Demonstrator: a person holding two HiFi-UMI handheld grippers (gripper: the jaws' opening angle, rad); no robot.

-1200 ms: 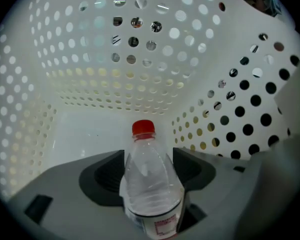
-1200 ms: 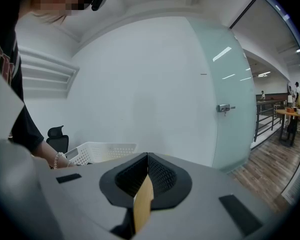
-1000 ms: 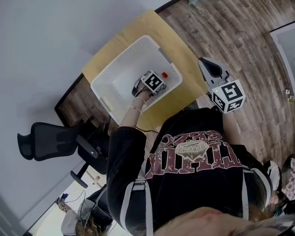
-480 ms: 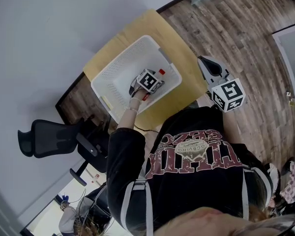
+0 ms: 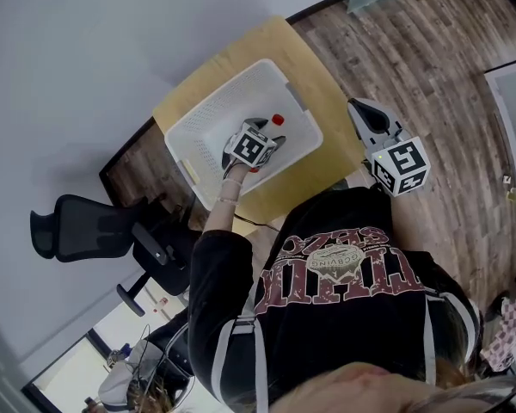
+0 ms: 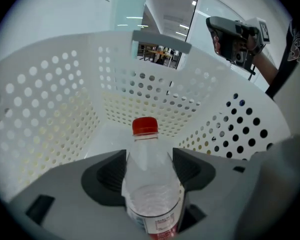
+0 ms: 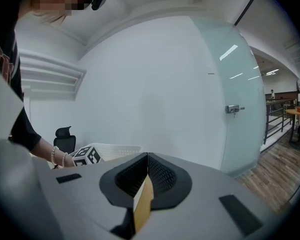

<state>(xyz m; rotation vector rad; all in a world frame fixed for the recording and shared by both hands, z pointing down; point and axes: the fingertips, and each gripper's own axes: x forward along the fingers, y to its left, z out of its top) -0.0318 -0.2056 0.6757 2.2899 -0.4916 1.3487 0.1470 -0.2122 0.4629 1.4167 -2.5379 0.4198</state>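
My left gripper [image 6: 150, 170] is shut on a clear plastic bottle [image 6: 152, 189] with a red cap [image 6: 145, 126], held inside a white perforated basket [image 6: 55, 109]. From the head view, the left gripper [image 5: 269, 133] reaches over the basket [image 5: 189, 120], with the red cap [image 5: 278, 120] showing just beyond its marker cube. My right gripper [image 7: 147, 176] is shut on a thin tan card [image 7: 142, 204] that stands on edge between the jaws. It is held in the air to the right of the table, right gripper [image 5: 367, 114] apart from the basket.
The basket sits on a small wooden table [image 5: 327, 84] against a white wall. A black office chair [image 5: 77, 231] stands to the left on the wood floor. A frosted glass door [image 7: 240, 109] is on the right in the right gripper view.
The left gripper with the bottle has risen and tilted up inside the basket, so the rim and the room beyond now show. The right gripper has hardly moved.
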